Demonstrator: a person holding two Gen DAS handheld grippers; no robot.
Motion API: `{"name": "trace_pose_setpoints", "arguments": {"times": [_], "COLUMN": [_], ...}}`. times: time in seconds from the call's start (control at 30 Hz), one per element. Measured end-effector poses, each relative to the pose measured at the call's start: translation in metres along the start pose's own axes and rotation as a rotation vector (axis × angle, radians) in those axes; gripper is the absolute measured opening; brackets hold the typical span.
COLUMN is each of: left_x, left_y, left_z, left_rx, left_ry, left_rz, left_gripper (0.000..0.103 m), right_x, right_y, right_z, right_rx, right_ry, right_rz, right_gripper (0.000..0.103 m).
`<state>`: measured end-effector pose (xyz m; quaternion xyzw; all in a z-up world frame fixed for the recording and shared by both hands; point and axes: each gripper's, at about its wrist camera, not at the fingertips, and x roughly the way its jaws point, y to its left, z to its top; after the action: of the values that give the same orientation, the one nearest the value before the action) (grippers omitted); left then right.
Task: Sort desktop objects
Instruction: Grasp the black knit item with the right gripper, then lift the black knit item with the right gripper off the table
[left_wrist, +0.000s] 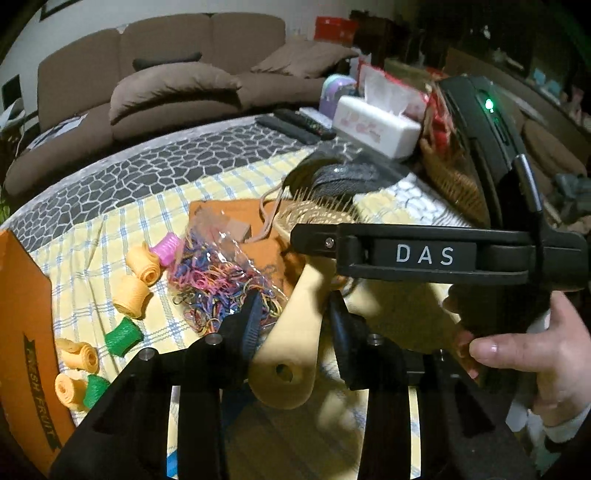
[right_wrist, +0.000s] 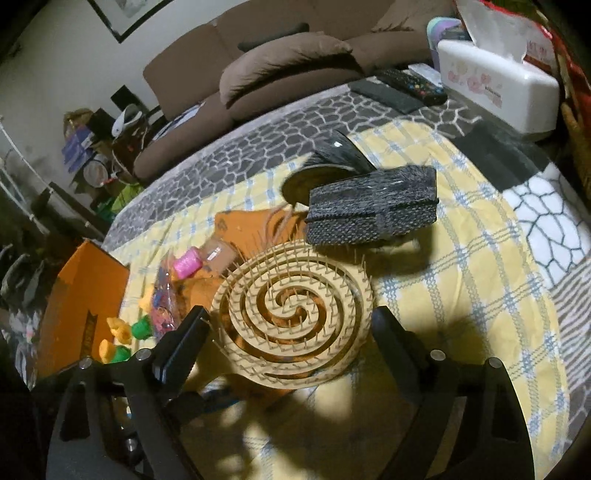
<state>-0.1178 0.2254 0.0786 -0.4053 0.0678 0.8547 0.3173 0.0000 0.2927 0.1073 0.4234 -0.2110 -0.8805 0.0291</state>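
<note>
Hairbrush (right_wrist: 295, 317) | handle clamped between left gripper (left_wrist: 295, 321) pads | right gripper (right_wrist: 291, 332) spread wide around spiral head, not pressing | yellow checked cloth (right_wrist: 461, 295) underneath

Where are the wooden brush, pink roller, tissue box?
wooden brush (right_wrist: 291, 317): right wrist view, spiral head centre.
pink roller (left_wrist: 167, 248): left wrist view, its side.
tissue box (right_wrist: 495, 88): right wrist view, front face.
</note>
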Motion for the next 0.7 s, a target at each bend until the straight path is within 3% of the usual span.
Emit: {"name": "trace_pose_setpoints", "arguments": {"times": [0.07, 0.13, 0.2, 0.3, 0.4, 0.43, 0.5, 0.57, 0.7], "left_x": [-0.013, -0.028, -0.039, -0.047, -0.044, -0.043, -0.043, -0.042, -0.026], "left_y": [0.002, 0.006, 0.009, 0.021, 0.036, 0.039, 0.038, 0.034, 0.014], "left_z": [0.002, 0.001, -0.001, -0.008, -0.017, -0.019, -0.020, -0.019, -0.020], "left_rx": [-0.015, -0.022, -0.027, -0.046, -0.099, -0.108, -0.105, -0.102, -0.040], "left_ry": [-0.005, -0.014, -0.023, -0.012, 0.009, 0.010, 0.009, 0.000, 0.019], "left_rz": [-0.013, -0.008, -0.005, 0.025, 0.024, 0.021, 0.012, -0.003, -0.013], "left_gripper": [0.026, 0.023, 0.018, 0.018, 0.018, 0.019, 0.031, 0.050, 0.054], "right_x": [-0.011, -0.020, -0.029, -0.036, -0.042, -0.042, -0.040, -0.034, -0.026], "right_y": [0.005, 0.010, 0.018, 0.035, 0.033, 0.029, 0.014, -0.003, -0.025], "right_z": [0.002, 0.004, 0.007, 0.010, 0.008, 0.007, 0.005, 0.003, 0.001], "right_rx": [0.008, 0.034, 0.046, 0.039, 0.071, 0.088, 0.128, 0.171, 0.222], "right_ry": [-0.021, -0.025, -0.038, -0.013, -0.010, -0.007, 0.001, 0.020, 0.028], "right_rz": [0.022, 0.085, 0.134, 0.171, 0.146, 0.123, 0.086, 0.075, 0.057], "right_gripper": [0.086, 0.073, 0.067, 0.066, 0.070, 0.077, 0.081, 0.081, 0.081]}}
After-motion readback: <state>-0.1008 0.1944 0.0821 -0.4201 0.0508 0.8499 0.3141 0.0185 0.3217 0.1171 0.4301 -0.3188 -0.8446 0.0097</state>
